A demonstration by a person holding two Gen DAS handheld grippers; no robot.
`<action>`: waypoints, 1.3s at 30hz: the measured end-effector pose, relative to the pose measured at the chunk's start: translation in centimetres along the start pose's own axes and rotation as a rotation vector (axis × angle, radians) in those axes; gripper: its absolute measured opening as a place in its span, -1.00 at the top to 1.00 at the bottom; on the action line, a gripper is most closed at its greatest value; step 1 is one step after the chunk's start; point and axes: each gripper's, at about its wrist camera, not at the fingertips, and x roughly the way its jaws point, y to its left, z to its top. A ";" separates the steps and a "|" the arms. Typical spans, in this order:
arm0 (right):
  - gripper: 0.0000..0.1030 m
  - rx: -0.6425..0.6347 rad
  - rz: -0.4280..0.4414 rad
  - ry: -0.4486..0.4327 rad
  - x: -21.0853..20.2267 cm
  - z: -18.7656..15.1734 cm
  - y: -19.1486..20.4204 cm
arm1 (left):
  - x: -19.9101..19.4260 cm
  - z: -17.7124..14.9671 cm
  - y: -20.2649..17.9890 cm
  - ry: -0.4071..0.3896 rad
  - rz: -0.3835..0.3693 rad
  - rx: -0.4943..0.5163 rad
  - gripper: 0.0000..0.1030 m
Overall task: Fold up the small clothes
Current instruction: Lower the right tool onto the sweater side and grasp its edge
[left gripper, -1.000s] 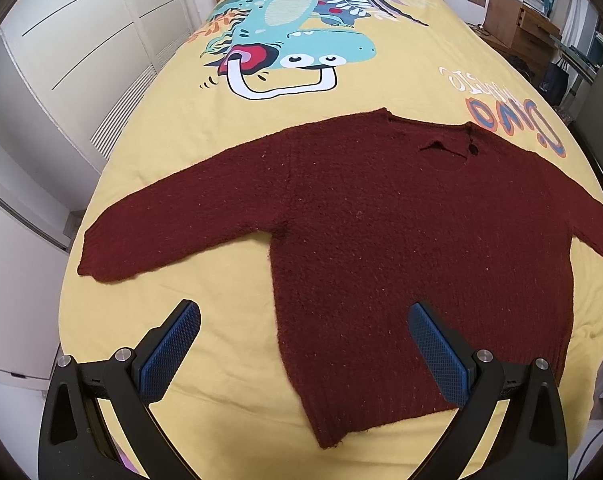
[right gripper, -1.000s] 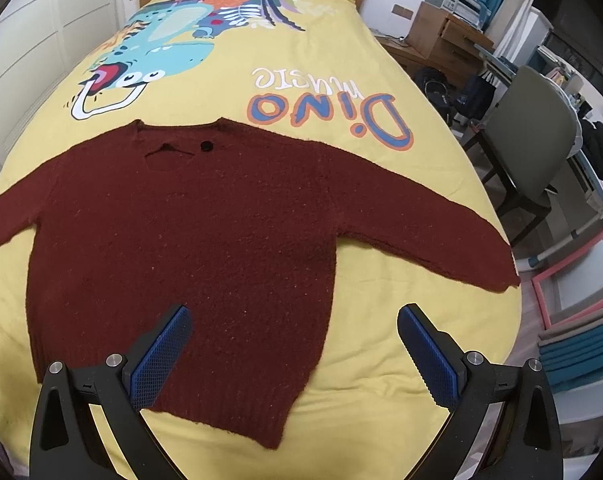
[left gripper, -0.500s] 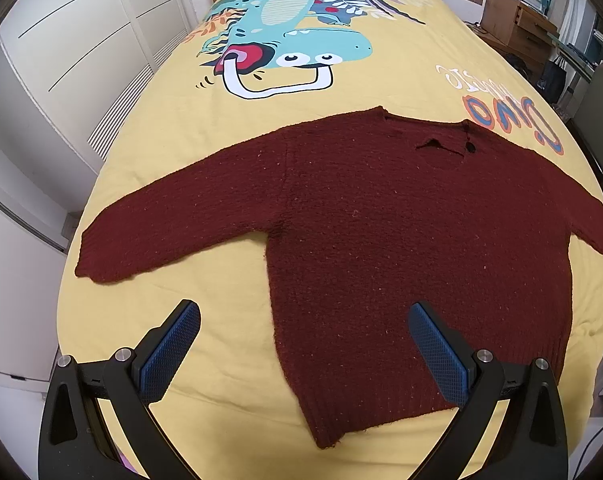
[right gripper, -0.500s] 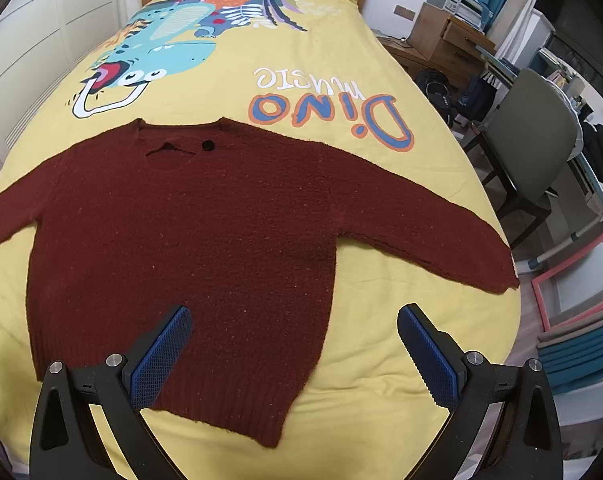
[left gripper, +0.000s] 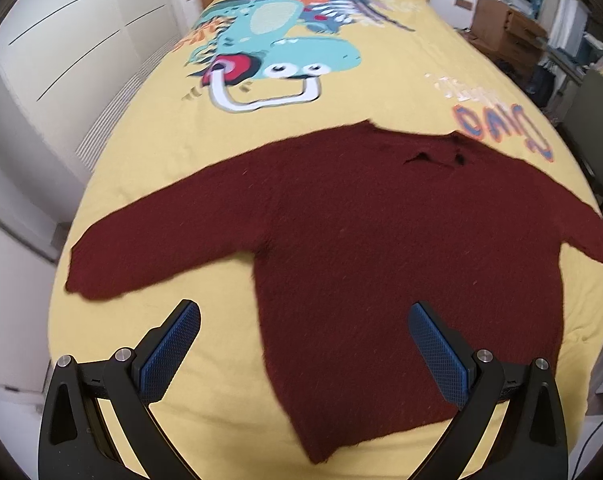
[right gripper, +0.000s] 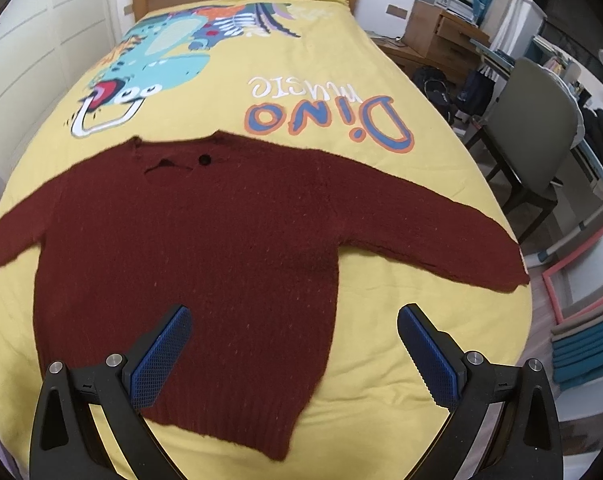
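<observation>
No fold is yet made: the maroon sweater (right gripper: 189, 264) lies flat, sleeves spread, on the yellow bed cover (right gripper: 329, 64), while the left tongs (left gripper: 303, 344) and right tongs (right gripper: 293, 344) hover over it, gaping and empty.

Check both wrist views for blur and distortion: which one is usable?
Left wrist view: motion blur smears the sweater and the dinosaur print, while the left gripper stays sharp. Right wrist view: crisper, the lettering readable. Both: fisheye bending of the bed edges, dark corners, soft even light, no glare.
</observation>
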 end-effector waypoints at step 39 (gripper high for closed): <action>-0.43 0.842 -0.162 0.190 22.3 -2.0 -35.1 | 11.9 0.2 1.6 0.238 0.048 -0.018 -0.98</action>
